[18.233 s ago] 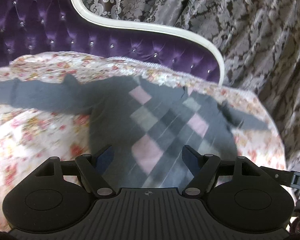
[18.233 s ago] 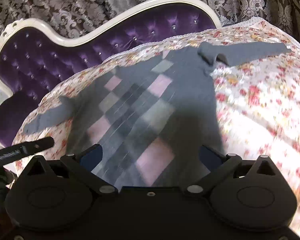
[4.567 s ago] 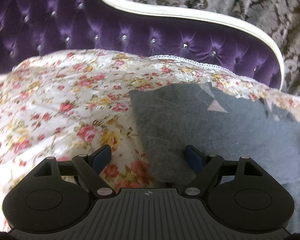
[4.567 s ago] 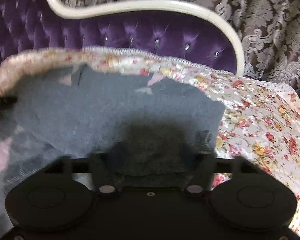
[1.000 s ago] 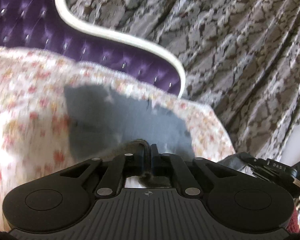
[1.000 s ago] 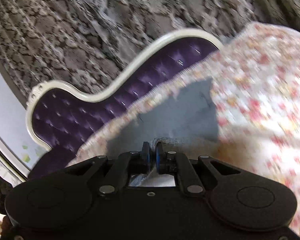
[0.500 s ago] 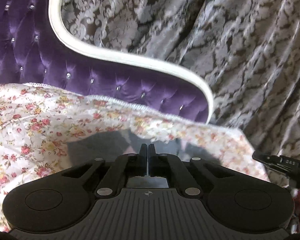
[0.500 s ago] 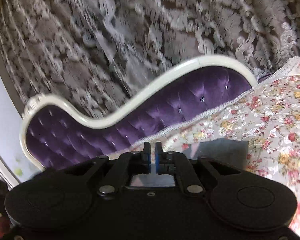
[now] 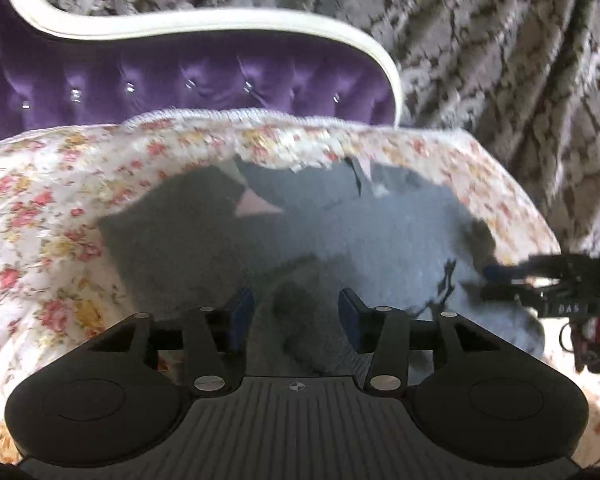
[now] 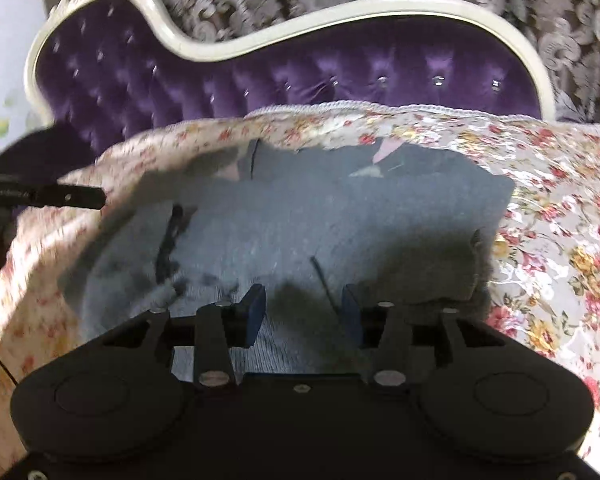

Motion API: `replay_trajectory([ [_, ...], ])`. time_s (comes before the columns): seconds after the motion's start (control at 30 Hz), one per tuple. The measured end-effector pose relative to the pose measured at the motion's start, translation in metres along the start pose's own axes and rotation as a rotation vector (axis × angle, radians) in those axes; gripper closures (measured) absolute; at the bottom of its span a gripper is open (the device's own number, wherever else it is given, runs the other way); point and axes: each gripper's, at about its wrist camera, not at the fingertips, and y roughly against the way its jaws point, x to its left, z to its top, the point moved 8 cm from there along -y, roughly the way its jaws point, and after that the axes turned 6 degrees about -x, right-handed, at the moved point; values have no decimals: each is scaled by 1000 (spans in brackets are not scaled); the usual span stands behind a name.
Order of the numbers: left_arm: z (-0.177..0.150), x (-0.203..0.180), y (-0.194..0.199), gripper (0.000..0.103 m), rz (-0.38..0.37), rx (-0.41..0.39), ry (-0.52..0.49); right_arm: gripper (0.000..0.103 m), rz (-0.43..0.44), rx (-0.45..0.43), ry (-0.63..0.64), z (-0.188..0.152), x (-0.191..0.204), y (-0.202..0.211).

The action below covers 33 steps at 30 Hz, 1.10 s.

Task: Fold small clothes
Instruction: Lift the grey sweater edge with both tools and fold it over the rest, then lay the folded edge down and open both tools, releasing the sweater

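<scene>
A small grey sweater [image 9: 340, 248] [image 10: 320, 224] lies folded on the floral cover, with a pink patch [image 9: 252, 208] showing near its far edge. My left gripper [image 9: 296, 316] hovers over its near left part, jaws opening; grey fabric lies in the gap, but the blue pads [image 9: 240, 308] do not press it. My right gripper [image 10: 304, 312] is over the near right part, jaws opening too, pads [image 10: 256, 308] clear of the knit beneath. The right gripper [image 9: 540, 280] also shows at the right edge of the left wrist view.
The floral bed cover [image 9: 52, 240] [image 10: 560, 216] spreads around the sweater. Behind it stands a purple tufted headboard [image 10: 340, 72] with a cream frame [image 9: 220, 24]. Patterned curtains [image 9: 500, 60] hang beyond. The other gripper [image 10: 40, 196] pokes in at the left of the right wrist view.
Both grippers were shut on the sweater's edge and carried it toward the headboard, then came down. Their jaws have now parted and the fabric lies folded on itself.
</scene>
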Motion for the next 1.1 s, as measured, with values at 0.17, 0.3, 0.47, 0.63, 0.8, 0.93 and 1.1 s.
replay_trajectory([
  [0.17, -8, -6, -22, 55, -23, 69, -134, 49, 24, 11, 19, -5, 1, -7],
  [0.3, -11, -13, -32, 71, -57, 89, -191, 50, 47, 30, 37, -11, 4, -14],
  [0.47, -15, -15, -24, 99, -37, 27, -168, 89, 53, 30, 42, -14, 10, -11],
  [0.63, -1, -13, 23, 99, 57, -184, -138, 91, 21, -70, 88, 2, 21, 24],
  [0.8, 25, -6, 47, 99, 122, -296, -121, 91, -68, -220, 103, 48, 11, 59],
  [0.93, 55, 12, 39, 99, 165, -354, -72, 91, -128, -283, 97, 90, -9, 50],
  [1.1, 81, 37, -4, 99, 202, -315, -26, 91, -181, -278, 80, 126, -37, -1],
])
